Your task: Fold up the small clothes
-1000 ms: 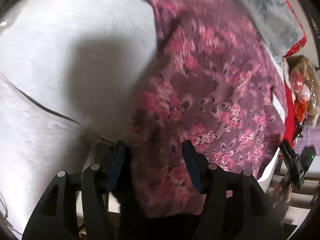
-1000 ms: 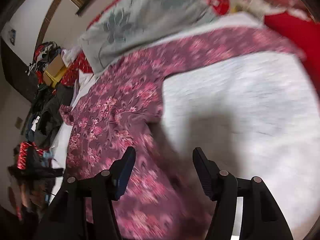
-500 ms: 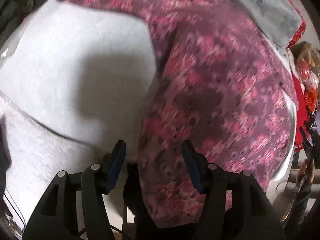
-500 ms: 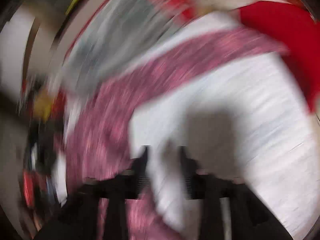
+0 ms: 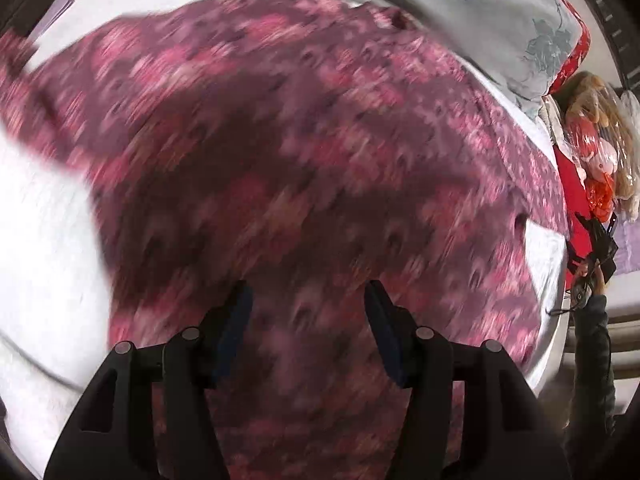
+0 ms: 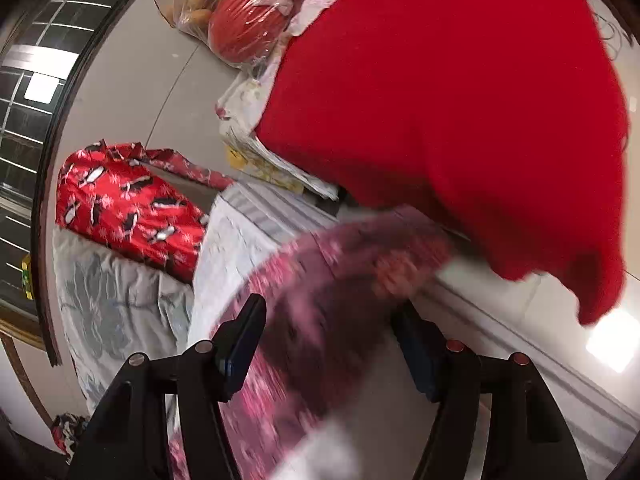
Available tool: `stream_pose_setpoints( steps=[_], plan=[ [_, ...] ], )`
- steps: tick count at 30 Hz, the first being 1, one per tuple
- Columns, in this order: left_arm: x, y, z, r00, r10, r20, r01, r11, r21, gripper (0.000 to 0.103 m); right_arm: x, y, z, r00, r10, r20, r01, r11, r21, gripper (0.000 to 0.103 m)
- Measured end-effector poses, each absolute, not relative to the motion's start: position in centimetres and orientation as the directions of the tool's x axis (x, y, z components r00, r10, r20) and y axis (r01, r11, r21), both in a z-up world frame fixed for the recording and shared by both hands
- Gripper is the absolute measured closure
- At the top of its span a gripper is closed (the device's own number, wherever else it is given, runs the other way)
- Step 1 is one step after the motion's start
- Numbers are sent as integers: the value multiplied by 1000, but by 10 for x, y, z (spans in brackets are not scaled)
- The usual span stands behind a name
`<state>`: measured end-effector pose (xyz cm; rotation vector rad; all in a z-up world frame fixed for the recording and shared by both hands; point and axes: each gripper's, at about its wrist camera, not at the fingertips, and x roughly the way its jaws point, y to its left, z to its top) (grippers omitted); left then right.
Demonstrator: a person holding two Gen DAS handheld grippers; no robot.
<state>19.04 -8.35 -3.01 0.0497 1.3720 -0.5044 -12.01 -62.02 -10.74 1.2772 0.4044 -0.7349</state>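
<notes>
Floral garment (image 5: 320, 168), a maroon cloth with pink blossoms, was seen spread wide over the white bed sheet (image 5: 44, 248), and no finished fold could be made out on it. Between the spread jaws of the left hand-held gripper (image 5: 306, 320) only the blurred cloth below was shown; nothing was pinched there, as far as could be judged. The jaws of the right hand-held gripper (image 6: 328, 344) were caught opening, with a strip of the same floral cloth (image 6: 320, 280) lying between them; whether the pads pressed on it could not be told through the blur. Beyond that strip, a red cloth (image 6: 460, 100) was draped over the bed's edge, and a grey flowered quilt (image 6: 112, 304) with a red patterned cover (image 6: 120, 208) was heaped at the far side. Plastic bags (image 6: 240, 20) were left on the floor beyond. The task was judged to be at an early stage: the garment was still being laid out or shifted, and the folding itself, along with any stacking, remained to be done.
</notes>
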Motion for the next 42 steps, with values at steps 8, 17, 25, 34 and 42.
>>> stream_pose_setpoints(
  steps=[8, 17, 25, 34, 42],
  plan=[
    [253, -105, -25, 181, -369, -912, 320, 899, -300, 45, -116, -649, -29, 705, -416, -574, 706, 340, 621, 96],
    [270, -103, -47, 187, -353, -917, 318, 905, -284, 40, -80, -635, -32, 660, -385, -646, 751, 378, 542, 99],
    [272, -67, -40, 139, -459, -878, 296, 865, -405, 40, -14, -543, 1, 791, -200, -578, 576, 559, 596, 99],
    [280, -32, -29, 118, -516, -848, 286, 836, -469, 40, 86, -399, 7, 818, 71, -570, 381, 676, 631, 98],
    [296, 7, -13, 153, -544, -825, 272, 826, -494, 40, 166, -267, 2, 765, 254, -592, 241, 739, 629, 98]
  ],
)
